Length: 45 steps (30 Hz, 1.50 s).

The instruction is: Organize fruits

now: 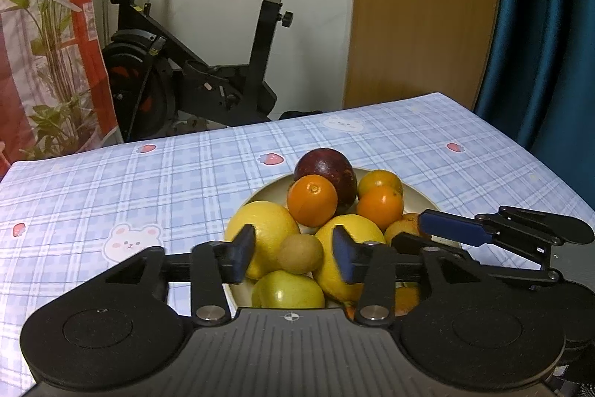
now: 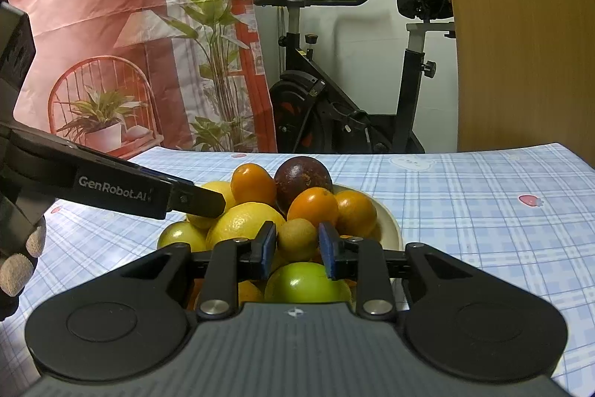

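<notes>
**Both pairs of fingers hover over one small brown fruit on top of the piled bowl**

Left wrist view: the left gripper (image 1: pixel 293 253) is parted and empty, its fingers (image 1: pixel 241 253) standing wider than the brown fruit (image 1: pixel 300 253), which lies straight ahead between two lemons (image 1: pixel 262 235). Beyond it in the bowl (image 1: pixel 418 198) sit the oranges (image 1: pixel 312 199) and a dark purple fruit (image 1: pixel 325 170). The right gripper (image 1: pixel 452 229) reaches in from the right of the brown fruit.

Right wrist view: the right gripper (image 2: pixel 295 250) is open only narrowly, nothing clamped; the brown fruit (image 2: pixel 297 239) sits dead ahead in the gap, roundish with no clear long axis, above a green fruit (image 2: pixel 306 281). This gripper looks to me the nearer and better lined up. The left gripper's finger (image 2: pixel 197 201) comes in from the brown fruit's left, over the checked tabletop (image 2: pixel 483 211).
</notes>
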{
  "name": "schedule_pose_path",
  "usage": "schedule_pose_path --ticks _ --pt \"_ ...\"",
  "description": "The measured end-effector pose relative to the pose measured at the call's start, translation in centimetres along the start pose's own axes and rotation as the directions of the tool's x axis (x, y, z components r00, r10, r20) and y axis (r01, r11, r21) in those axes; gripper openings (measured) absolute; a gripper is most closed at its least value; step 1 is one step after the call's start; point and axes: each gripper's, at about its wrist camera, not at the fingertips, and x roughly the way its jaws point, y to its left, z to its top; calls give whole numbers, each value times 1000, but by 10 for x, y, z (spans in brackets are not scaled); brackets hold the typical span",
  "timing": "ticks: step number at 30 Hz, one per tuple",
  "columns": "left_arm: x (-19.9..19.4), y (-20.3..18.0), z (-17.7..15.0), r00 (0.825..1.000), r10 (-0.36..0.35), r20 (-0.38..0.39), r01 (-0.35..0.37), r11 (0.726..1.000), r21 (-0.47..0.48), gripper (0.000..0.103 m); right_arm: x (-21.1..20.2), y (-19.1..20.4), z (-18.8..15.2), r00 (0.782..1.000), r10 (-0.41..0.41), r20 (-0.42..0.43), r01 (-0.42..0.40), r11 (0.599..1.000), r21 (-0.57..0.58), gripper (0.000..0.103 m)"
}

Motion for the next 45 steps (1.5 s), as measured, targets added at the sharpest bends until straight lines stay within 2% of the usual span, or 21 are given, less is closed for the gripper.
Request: schedule_pose_path --ticks 4,6,8,12,17,22,24,31,37,42,45 --pt "-7 4 2 1000 6 7 -6 1000 -19 59 -1 -3 0 1000 2 2 -2 1000 10 44" --pt "-12 6 3 1000 9 15 -9 999 -36 73 -4 -5 0 1000 2 12 -2 1000 22 55" --pt "-21 9 3 999 18 40 -16 998 -57 82 -7 -8 0 1000 -1 23 0 999 35 63" --pt "-37 10 7 995 65 78 -59 996 -73 86 -14 -9 1 999 7 39 -9 999 54 84" --pt "-70 6 7 981 128 144 -117 990 -79 96 -26 -5 4 999 29 32 -32 995 98 97" --pt "-99 2 7 965 205 160 -190 976 -108 96 -52 9 13 994 -2 111 -7 997 74 103" --pt "-109 0 7 958 235 167 -219 970 -109 96 -61 15 18 993 -28 113 21 998 67 103" --pt "-148 -4 5 935 302 184 -283 951 -123 96 -95 25 35 997 -69 37 64 991 114 103" --pt "-189 -7 10 909 354 219 -325 933 -156 96 -126 39 54 986 -163 -15 164 980 113 103" --pt "-220 -6 17 912 344 223 -309 935 -176 96 -149 54 69 975 -218 -49 221 971 87 103" --pt "-235 -7 17 913 343 221 -308 934 -181 96 -160 64 77 974 -221 -53 224 972 72 103"
